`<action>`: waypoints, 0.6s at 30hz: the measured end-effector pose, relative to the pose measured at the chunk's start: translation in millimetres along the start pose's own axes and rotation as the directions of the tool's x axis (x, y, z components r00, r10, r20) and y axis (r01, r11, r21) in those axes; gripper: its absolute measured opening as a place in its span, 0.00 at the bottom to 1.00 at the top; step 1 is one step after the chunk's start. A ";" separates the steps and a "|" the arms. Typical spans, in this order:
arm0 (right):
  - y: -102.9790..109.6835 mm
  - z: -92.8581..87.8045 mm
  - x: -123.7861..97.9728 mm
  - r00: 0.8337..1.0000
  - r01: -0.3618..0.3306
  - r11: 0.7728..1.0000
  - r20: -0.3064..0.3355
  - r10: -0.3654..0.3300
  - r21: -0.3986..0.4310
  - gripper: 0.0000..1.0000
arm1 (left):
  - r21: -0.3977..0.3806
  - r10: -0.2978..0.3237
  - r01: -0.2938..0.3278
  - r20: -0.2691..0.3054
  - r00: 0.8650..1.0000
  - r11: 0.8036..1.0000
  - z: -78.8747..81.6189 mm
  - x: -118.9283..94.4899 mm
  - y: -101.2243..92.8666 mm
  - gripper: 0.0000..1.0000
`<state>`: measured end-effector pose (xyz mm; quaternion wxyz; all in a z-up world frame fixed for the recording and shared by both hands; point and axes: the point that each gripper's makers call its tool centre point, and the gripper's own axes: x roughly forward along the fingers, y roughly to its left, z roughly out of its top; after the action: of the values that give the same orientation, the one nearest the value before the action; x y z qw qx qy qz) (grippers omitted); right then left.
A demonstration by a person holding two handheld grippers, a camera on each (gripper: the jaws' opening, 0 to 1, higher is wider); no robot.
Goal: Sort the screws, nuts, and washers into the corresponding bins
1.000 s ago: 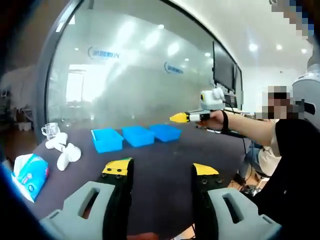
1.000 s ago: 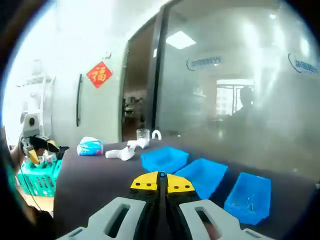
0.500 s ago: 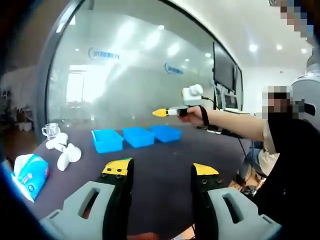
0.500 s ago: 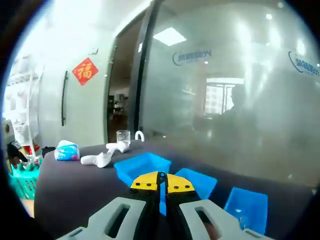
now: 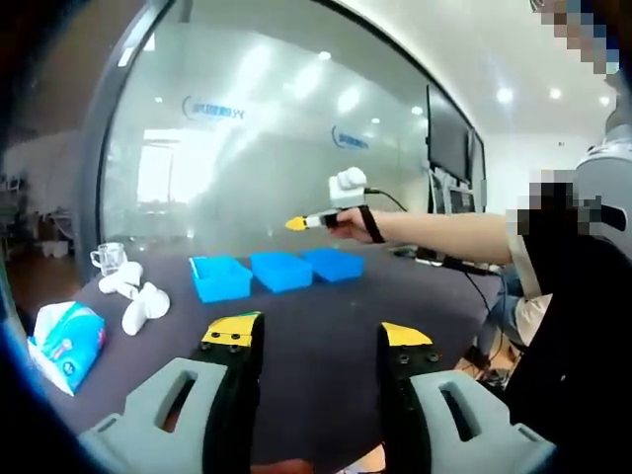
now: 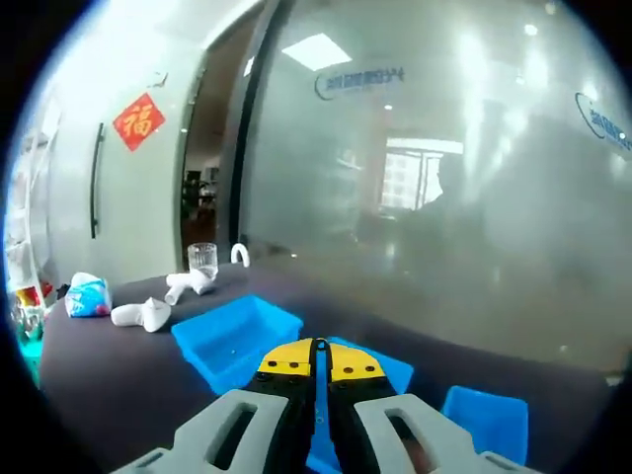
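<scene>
Three blue bins stand in a row on the dark table: left bin [image 5: 219,277], middle bin [image 5: 281,270], right bin [image 5: 333,263]. My left gripper [image 5: 318,336] hangs open and empty over the near table, well short of them. My right gripper [image 5: 299,224], in a person's hand, hovers above the bins. In the right gripper view my right gripper [image 6: 316,359] is shut, its yellow tips over the gap between the left bin [image 6: 232,334] and the middle bin [image 6: 395,368]; the third bin [image 6: 484,423] lies to the right. Any small part pinched between the jaws is too small to make out.
A tissue pack [image 5: 67,334], white pipe-like pieces [image 5: 138,298] and a glass cup [image 5: 107,259] sit at the table's left end. A glass wall runs behind the table. A person [image 5: 568,296] stands at the right edge, arm stretched over the table.
My right gripper has travelled left and a little higher, from beside the right bin to above the bins, which now loom closer in its view. The left gripper has barely moved.
</scene>
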<state>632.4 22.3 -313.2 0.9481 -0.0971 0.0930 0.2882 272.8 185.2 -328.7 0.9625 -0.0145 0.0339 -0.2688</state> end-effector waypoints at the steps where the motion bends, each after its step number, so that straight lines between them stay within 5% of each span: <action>1: -1.2 -1.2 2.8 1.000 0.003 1.000 -0.006 -0.003 -0.001 0.01 | 0.000 0.001 -0.001 0.000 1.000 1.000 0.1 -0.2 0.2 0.44; 5: -6.4 -7.4 9.4 0.999 0.027 1.000 -0.022 -0.027 -0.007 0.04 | 0.000 0.003 -0.003 0.001 1.000 1.000 0.0 -0.6 0.7 0.44; 9: -6.5 -10.5 7.8 0.999 0.032 0.999 -0.022 -0.033 -0.018 0.21 | 0.001 -0.001 0.001 0.001 1.000 1.000 -0.5 -0.5 -1.0 0.44; 18: 7.6 -19.1 -16.1 0.999 -0.026 0.999 -0.029 0.025 -0.043 0.24 | 0.002 -0.006 0.006 0.001 1.000 1.000 -0.8 0.6 -1.3 0.44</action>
<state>612.7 15.5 -328.8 0.9405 -0.1206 0.1017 0.3010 272.7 183.8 -329.5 0.9618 -0.0136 0.0333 -0.2715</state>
